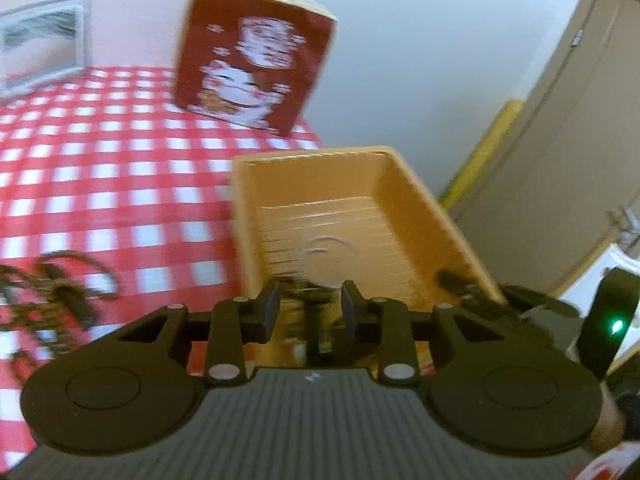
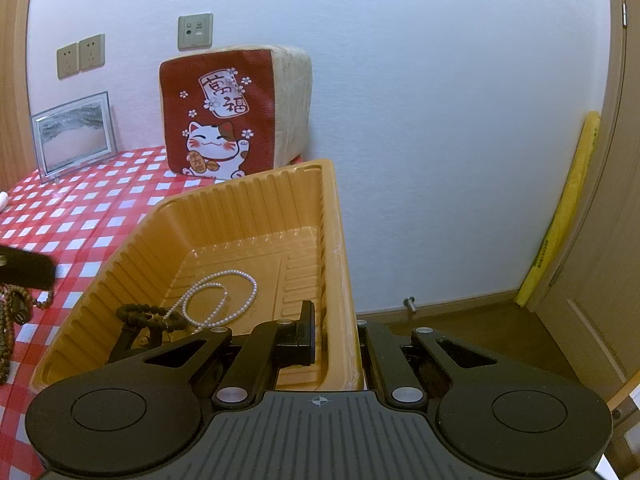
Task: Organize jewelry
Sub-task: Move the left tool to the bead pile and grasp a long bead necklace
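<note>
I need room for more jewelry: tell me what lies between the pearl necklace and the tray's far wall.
Nothing: in the right wrist view, bare tray floor runs from the pearl necklace to the orange tray's far wall.

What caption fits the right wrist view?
Right gripper clamps the orange tray's wall; pearl necklace and dark beads lie inside.

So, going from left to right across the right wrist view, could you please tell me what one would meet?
Brown bead strand → framed picture → black bead bracelet → pearl necklace → orange tray's right wall → yellow board by the door.
</note>
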